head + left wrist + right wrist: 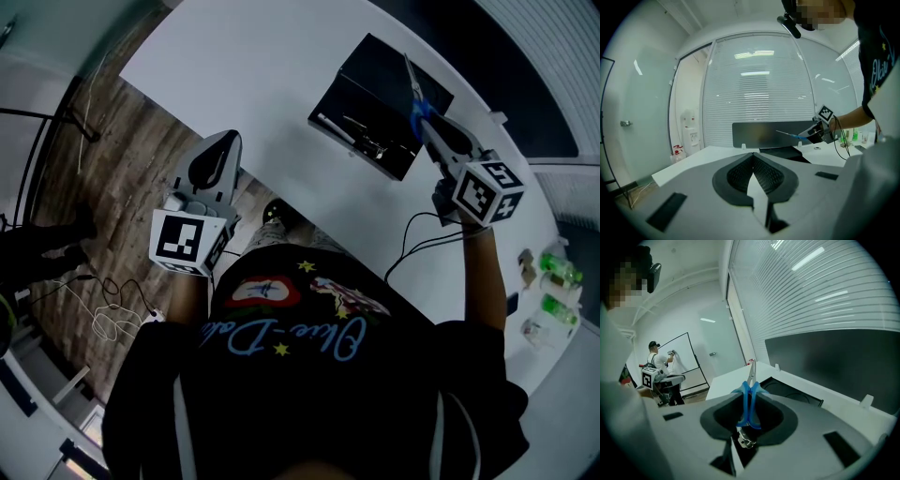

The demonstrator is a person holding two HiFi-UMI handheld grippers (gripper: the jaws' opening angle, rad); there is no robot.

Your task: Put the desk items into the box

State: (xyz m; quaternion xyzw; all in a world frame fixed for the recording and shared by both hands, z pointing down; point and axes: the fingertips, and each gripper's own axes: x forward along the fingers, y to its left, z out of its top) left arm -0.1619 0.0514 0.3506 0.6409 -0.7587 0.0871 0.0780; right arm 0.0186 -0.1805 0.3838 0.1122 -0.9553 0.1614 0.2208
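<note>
A black open box (375, 108) sits on the white table (253, 75), far right of centre. My right gripper (429, 127) hovers over the box's right rim, shut on a pair of blue-handled scissors (415, 94) whose blades point out over the box. In the right gripper view the scissors (751, 380) stand between the pads, with the box (792, 390) just beyond. My left gripper (214, 164) stays at the table's near edge, jaws shut with nothing in them. From the left gripper (753, 161), the scissors (790, 135) show far off above the box (785, 152).
A black cable (422, 239) trails across the table by the right arm. Green bottles (558, 272) stand at the table's far right. A dark partition panel (764, 133) lines the table's back edge. Another person (658, 363) stands at a whiteboard across the room.
</note>
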